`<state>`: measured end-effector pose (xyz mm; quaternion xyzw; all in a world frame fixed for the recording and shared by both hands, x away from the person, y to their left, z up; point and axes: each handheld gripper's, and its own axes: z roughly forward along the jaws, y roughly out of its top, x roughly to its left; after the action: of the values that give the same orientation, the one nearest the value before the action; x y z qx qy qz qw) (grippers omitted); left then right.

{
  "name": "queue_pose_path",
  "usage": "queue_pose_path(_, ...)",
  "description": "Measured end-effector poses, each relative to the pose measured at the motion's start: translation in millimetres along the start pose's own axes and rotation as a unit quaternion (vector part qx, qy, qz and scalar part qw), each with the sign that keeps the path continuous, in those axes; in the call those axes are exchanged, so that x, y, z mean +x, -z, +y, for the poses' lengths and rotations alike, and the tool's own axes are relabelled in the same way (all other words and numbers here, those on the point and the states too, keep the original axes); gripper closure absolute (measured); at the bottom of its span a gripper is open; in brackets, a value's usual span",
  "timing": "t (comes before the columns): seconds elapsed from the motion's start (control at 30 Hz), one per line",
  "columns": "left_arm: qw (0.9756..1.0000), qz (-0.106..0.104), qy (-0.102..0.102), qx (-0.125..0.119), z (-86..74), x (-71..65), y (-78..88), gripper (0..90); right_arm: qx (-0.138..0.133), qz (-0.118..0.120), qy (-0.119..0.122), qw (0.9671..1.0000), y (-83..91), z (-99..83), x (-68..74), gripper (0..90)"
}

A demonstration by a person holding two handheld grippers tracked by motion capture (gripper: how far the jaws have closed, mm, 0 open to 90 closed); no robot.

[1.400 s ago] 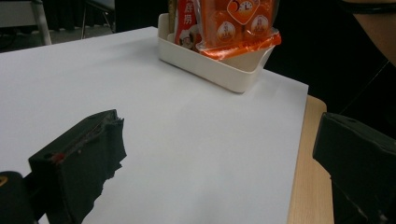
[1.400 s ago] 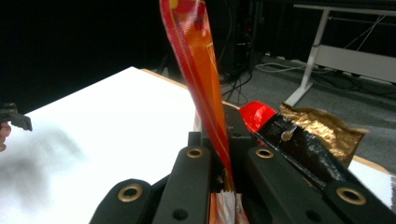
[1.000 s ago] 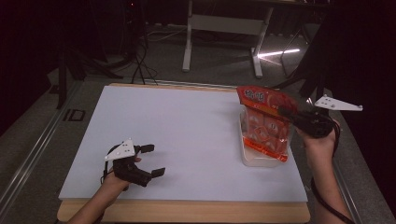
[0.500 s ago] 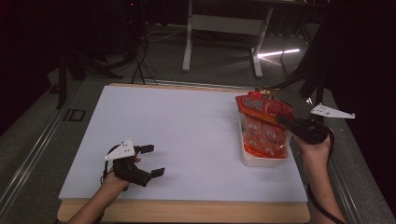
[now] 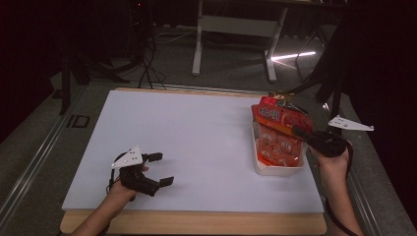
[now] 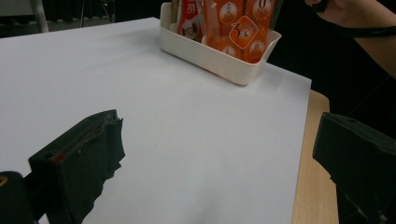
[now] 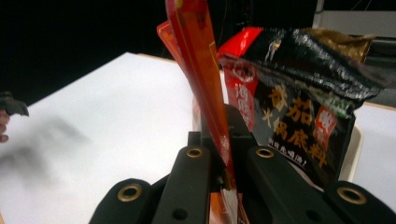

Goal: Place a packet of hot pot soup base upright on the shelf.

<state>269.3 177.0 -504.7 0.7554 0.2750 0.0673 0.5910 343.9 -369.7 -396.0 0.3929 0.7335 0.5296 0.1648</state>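
A cream bin stands at the right of the white tabletop, with several orange and red snack packets upright inside it. My right gripper is shut on the edge of an orange-red packet that leans over the bin, its lower part down among the others. In the right gripper view the jaws pinch that thin packet edge-on, beside a black and red sauce packet. My left gripper rests on the table near the front left, open with nothing between its jaws.
The white board lies on a wooden table whose front edge shows. A metal rail runs along the left side. Beyond the table are a desk frame and cables on the floor.
My right gripper has come down and slightly left with the orange-red packet, which now sits lower over the bin. The left gripper has stayed put.
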Motion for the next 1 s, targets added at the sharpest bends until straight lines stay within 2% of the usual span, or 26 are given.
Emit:
queue_pose_path(0.47, 1.0, 0.0, 0.003, 0.003, -1.7, 2.1, 0.7, 1.6, -0.006, -0.006, -0.015, 0.9998, 6.0, -9.2, -15.0, 89.9)
queue_pose_path(0.63, 1.0, 0.0, 0.007, 0.001, -2.0, 3.2, 1.6, 1.6, -0.01, 0.003, -0.042, 0.9991, 7.0, -11.1, -26.4, 89.7)
queue_pose_path(0.8, 1.0, -0.003, 0.007, -0.002, -1.4, 3.3, 1.7, 1.6, -0.01, -0.007, -0.045, 0.9989, 7.3, -11.0, -32.8, 89.2)
queue_pose_path(0.87, 1.0, -0.002, 0.005, -0.001, -1.1, 3.0, 1.9, 1.6, -0.01, -0.005, -0.054, 0.9985, 7.4, -11.0, -34.7, 89.0)
queue_pose_path(0.93, 1.0, -0.003, 0.006, -0.002, -1.1, 3.2, 2.2, 1.6, -0.011, -0.007, -0.051, 0.9986, 7.1, -11.0, -33.7, 88.7)
queue_pose_path(1.0, 1.0, -0.001, 0.009, -0.004, -0.9, 3.7, 2.3, 1.6, -0.003, -0.012, -0.037, 0.9993, 6.9, -9.3, -27.4, 87.9)
